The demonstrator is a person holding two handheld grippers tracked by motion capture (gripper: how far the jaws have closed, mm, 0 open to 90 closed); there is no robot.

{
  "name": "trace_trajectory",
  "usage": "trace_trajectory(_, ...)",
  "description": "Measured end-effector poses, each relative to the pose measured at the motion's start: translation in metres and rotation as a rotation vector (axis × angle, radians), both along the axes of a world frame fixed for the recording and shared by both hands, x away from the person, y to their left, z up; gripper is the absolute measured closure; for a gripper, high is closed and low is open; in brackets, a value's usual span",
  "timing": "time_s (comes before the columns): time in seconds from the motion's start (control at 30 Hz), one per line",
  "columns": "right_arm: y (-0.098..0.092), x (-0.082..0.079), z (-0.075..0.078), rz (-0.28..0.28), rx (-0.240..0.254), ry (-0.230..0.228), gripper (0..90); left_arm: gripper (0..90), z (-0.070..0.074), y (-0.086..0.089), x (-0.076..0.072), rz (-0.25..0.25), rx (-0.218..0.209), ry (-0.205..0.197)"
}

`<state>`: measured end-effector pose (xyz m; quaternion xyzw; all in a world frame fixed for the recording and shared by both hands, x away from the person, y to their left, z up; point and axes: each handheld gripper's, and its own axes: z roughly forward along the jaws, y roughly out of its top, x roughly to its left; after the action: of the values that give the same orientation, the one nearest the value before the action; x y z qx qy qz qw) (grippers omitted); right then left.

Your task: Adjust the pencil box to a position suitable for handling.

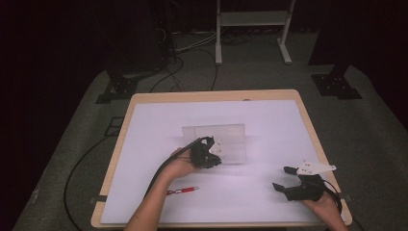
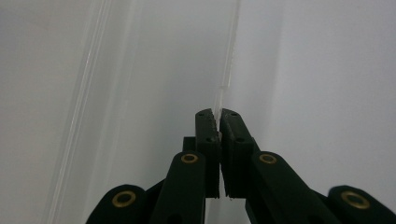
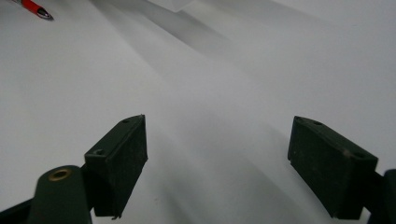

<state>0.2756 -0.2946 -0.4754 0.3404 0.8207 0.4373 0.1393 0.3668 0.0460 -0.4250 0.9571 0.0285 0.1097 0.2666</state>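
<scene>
Left gripper view: the left gripper [image 2: 218, 122] has its two black jaws pressed together on the thin edge of a clear plastic sheet [image 2: 154, 70], which runs away from the jaws as a bright line up the frame. The pinch at the edge is probably what keeps so thin and slippery a sheet under control; whether that edge is raised off the surface cannot be told here.

High view: the same left gripper [image 1: 208, 153] sits at the near left corner of the plastic sheet [image 1: 226, 139], which lies close to the middle of the counter [image 1: 126, 124], on the white cover [image 1: 269, 120] that spreads over most of the wooden top. The sheet extends from the jaws toward the far and right sides of the counter. A red pen [image 1: 183, 190] lies near the front edge, just right of the person's left forearm, and apart from the sheet.

The right gripper [image 1: 283, 179] hovers near the front right corner of the counter, well apart from the sheet and holding nothing.

Right gripper view: the right gripper [image 3: 217, 163] stands wide, with bare white cover between its jaws. The tip of the red pen [image 3: 35, 9] shows at the top left. This hand appears to wait in reserve, possibly to take another edge of the sheet or the pen.
</scene>
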Motion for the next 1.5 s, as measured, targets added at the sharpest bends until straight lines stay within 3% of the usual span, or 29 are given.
trace_trajectory(0.27,-0.001,0.0,0.0,-0.002,0.002,-0.001,19.2,86.8,-0.009,-0.018,-0.007,-0.02,0.02,0.023)
trace_trajectory(0.73,-0.001,0.0,0.0,0.0,-0.002,-0.004,19.1,86.7,-0.021,-0.026,-0.004,-0.014,0.039,0.074)
trace_trajectory(0.93,0.0,0.0,0.0,0.003,-0.005,-0.003,19.0,86.0,-0.022,-0.026,-0.001,-0.008,0.025,0.087)
trace_trajectory(1.07,0.0,0.0,0.0,0.003,-0.005,-0.002,19.0,84.2,-0.02,-0.025,-0.002,0.002,0.012,0.067)
trace_trajectory(1.17,0.0,0.0,0.0,0.001,-0.002,-0.001,18.9,75.2,-0.016,-0.022,-0.001,0.011,-0.013,0.073)
trace_trajectory(1.5,0.0,-0.001,0.0,0.004,-0.006,-0.006,18.9,64.2,-0.002,-0.005,-0.005,0.007,-0.061,0.079)
